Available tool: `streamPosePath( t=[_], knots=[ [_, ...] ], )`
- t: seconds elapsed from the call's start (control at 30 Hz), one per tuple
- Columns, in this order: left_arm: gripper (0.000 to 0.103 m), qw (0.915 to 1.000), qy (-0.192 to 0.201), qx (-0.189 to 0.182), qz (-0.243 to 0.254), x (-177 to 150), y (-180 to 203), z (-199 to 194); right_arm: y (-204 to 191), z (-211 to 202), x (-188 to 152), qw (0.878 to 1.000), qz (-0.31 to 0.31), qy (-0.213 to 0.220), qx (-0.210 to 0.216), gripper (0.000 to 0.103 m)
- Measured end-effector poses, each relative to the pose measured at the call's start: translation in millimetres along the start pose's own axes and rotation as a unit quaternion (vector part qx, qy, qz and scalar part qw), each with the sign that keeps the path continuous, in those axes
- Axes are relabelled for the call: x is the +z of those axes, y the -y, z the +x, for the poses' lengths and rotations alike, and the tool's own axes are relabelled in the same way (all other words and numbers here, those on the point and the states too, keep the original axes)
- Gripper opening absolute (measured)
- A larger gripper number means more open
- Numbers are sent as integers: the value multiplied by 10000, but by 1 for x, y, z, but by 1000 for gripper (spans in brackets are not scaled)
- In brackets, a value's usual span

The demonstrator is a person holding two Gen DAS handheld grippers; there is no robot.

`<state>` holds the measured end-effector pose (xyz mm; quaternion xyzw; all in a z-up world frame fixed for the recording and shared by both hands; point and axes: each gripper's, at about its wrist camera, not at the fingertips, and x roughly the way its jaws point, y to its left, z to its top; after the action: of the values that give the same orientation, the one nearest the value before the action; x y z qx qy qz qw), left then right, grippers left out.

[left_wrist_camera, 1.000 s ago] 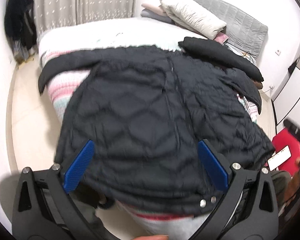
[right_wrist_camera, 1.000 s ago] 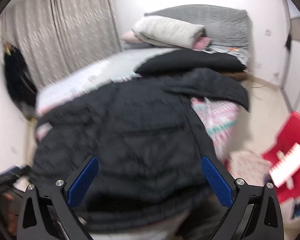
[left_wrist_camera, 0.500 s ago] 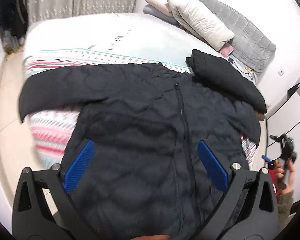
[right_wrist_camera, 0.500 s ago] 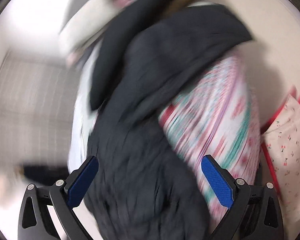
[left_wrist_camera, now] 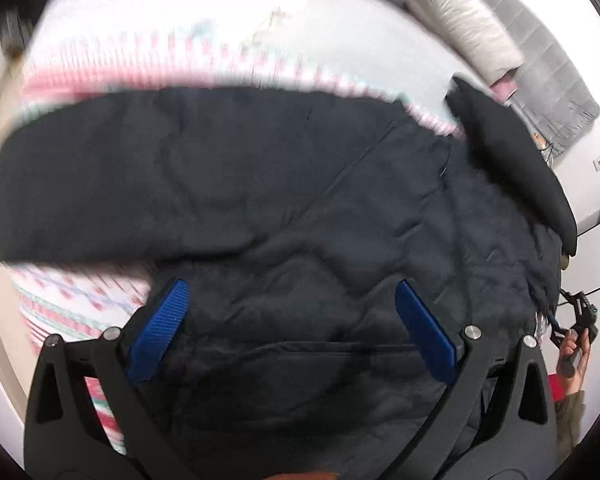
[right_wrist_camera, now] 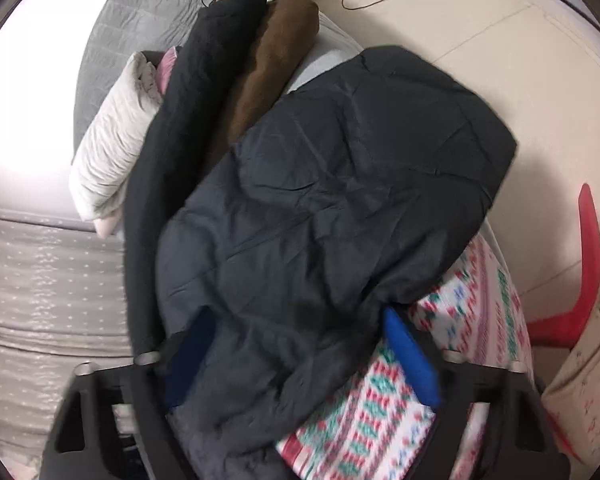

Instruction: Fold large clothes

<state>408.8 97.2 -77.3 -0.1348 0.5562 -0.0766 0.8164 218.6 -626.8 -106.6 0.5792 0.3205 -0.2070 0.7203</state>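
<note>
A black quilted jacket (left_wrist_camera: pixel 300 200) lies spread on the bed, its left sleeve (left_wrist_camera: pixel 100 200) stretched out to the left. My left gripper (left_wrist_camera: pixel 290 292) hangs open just above the jacket's body, near the armpit, with nothing pinched. In the right wrist view the jacket's other sleeve (right_wrist_camera: pixel 340 160) drapes over the bed's edge. My right gripper (right_wrist_camera: pixel 296 316) straddles that sleeve's near end and its jaws are closing, puffy fabric filling the gap between the blue pads (right_wrist_camera: pixel 410 356). A hand with the right gripper's handle (left_wrist_camera: pixel 576 352) shows at the far right of the left wrist view.
A patterned pink, green and white bedspread (right_wrist_camera: pixel 380 420) covers the bed. Folded black (right_wrist_camera: pixel 216 60) and brown (right_wrist_camera: pixel 272 60) garments and a pale pillow (right_wrist_camera: pixel 112 140) lie by the grey headboard (left_wrist_camera: pixel 556 64). A red stool (right_wrist_camera: pixel 588 260) stands on the beige floor (right_wrist_camera: pixel 460 12).
Both grippers dropped closer to the jacket. The left one shifted toward the left sleeve. The right one rolled, came over the right sleeve, and its jaws narrowed around the fabric.
</note>
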Motion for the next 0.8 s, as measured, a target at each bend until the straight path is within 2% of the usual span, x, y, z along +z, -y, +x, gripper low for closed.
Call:
streamPosePath(
  t=[0.03, 0.07, 0.13, 0.23, 0.3, 0.37, 0.43, 0.5, 0.6, 0.67, 0.7, 0.73, 0.8],
  knots=[
    [96, 9998, -138, -133, -84, -4, -4, 6, -1, 2, 0, 10000, 28, 19, 35, 40],
    [95, 9991, -243, -289, -182, -9, -9, 9, -2, 2, 2, 9998, 53, 46, 171, 21],
    [95, 9981, -252, -517, -204, -19, -10, 1, -7, -3, 2, 9991, -11, 147, 389, 14],
    [95, 9940, -296, -1047, 90, -37, 3, -20, -26, -25, 1, 9954, -404, 547, 678, 10],
    [95, 9883, -389, -1396, 465, -54, 17, -34, -47, -39, -2, 9878, -908, 729, 1033, 10],
    [95, 9833, -496, -1517, 875, -70, 34, -44, -62, -39, -9, 9822, -1060, 476, 1477, 10],
    [95, 9780, -560, -1586, 1235, -87, 49, -55, -68, -33, -16, 9839, -933, 161, 1517, 12],
    [95, 9737, -574, -1683, 1424, -96, 55, -65, -60, -18, -21, 9892, -508, -229, 1359, 15],
    [95, 9699, -215, -1955, 1434, -97, 53, -90, -9, -13, -16, 9870, 771, -576, 1283, 29],
    [95, 9641, -127, -2177, 1517, -97, 56, -102, 16, -22, -5, 9862, 1094, -429, 1169, 44],
    [96, 9601, -112, -2263, 1642, -101, 58, -107, 30, -29, 2, 9867, 1202, -292, 1058, 47],
    [96, 9584, -130, -2244, 1762, -101, 60, -108, 44, -37, 8, 9856, 1368, -135, 982, 51],
    [96, 9611, -166, -1916, 1982, -110, 72, -98, 63, -39, 12, 9814, 1626, 14, 1021, 52]
  ],
)
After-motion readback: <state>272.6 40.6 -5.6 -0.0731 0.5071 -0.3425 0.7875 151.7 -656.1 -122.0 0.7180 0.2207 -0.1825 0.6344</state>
